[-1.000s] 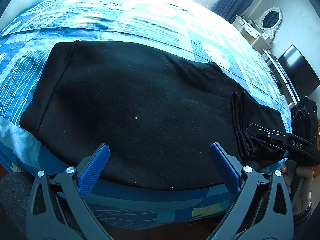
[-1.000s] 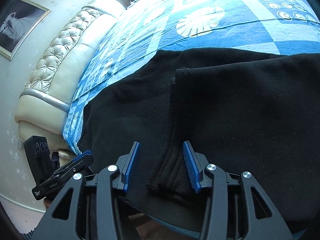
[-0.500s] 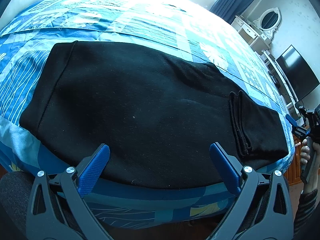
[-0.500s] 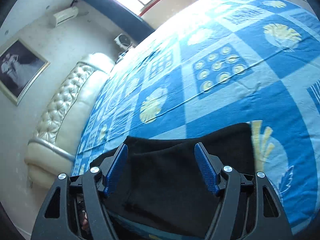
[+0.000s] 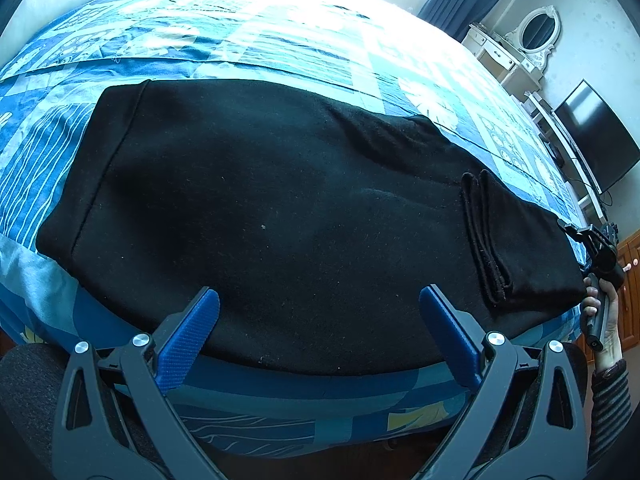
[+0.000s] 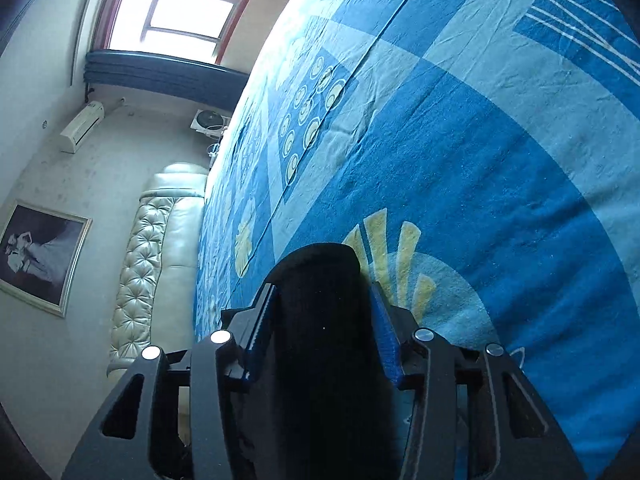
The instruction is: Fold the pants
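Black pants (image 5: 280, 200) lie folded lengthwise across the bed, and their cuffs (image 5: 480, 240) are doubled back near the right end. My left gripper (image 5: 319, 294) hangs open over the pants' near edge and holds nothing. My right gripper (image 5: 568, 228) is at the pants' right end, held by a hand (image 5: 600, 304). In the right wrist view it (image 6: 320, 292) is rolled onto its side. Its jaws are closing, and the folded end of the pants (image 6: 320, 360) fills the gap from pad to pad.
A blue patterned cover (image 5: 280, 40) spreads over the bed beyond the pants. A padded headboard (image 6: 152, 260) and a framed picture (image 6: 40, 256) are at the bed's head. A dressing table with a mirror (image 5: 532, 36) and a TV (image 5: 592, 136) stand past the right end.
My right gripper left the cuff fold, moved out to the pants' right end, rolled sideways, widened, then narrowed around the folded end. The left gripper has stayed where it was.
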A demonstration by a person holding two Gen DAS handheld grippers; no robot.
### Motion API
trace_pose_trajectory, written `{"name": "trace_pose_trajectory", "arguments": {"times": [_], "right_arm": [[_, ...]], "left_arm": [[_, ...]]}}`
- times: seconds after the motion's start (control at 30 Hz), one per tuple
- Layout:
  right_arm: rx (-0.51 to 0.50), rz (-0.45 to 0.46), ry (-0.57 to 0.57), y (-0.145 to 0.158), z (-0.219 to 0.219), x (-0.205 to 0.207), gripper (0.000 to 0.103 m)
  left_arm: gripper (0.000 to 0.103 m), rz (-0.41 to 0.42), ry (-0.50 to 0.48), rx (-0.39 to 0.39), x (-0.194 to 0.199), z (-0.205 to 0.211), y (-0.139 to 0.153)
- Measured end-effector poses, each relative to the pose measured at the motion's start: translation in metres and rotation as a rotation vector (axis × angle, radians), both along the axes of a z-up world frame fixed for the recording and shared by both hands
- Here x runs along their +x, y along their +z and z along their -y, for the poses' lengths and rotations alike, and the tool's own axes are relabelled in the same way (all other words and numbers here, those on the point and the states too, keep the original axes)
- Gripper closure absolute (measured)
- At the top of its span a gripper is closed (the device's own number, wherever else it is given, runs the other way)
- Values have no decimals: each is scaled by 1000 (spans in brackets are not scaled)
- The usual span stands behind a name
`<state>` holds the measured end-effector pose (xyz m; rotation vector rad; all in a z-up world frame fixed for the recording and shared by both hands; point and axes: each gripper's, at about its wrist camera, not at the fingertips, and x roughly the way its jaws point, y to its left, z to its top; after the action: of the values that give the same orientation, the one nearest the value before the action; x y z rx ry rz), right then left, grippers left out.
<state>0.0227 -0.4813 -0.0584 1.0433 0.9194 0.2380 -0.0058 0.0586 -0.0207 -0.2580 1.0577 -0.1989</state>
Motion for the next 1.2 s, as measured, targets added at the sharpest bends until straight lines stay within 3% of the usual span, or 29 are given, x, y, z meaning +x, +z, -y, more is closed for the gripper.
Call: {"name": "trace_pose_trajectory", "arguments": {"times": [0.03, 0.13, 0.4, 0.73, 0.9, 1.07, 1.2], "right_arm": [[-3, -10, 2, -3, -1, 2, 76], [5, -8, 1, -7, -2, 1, 79], [145, -7, 27, -14, 11, -17, 72], [128, -31, 208, -10, 3, -64, 65], [0, -84, 255, -10, -7, -61, 80], [22, -74, 228, -9, -4, -65, 80], [-62, -30, 74, 8, 8, -77, 74]], "left_arm": [[3, 1, -1, 2, -1, 1, 0], [3, 2, -2, 4, -1, 1, 0], [3, 3, -12, 9, -1, 2, 0], [3, 1, -12, 8, 0, 1, -3], [3, 3, -12, 16, 0, 1, -4], [3, 3, -15, 14, 1, 1, -3], [3, 3, -8, -2, 0, -1, -1]]}}
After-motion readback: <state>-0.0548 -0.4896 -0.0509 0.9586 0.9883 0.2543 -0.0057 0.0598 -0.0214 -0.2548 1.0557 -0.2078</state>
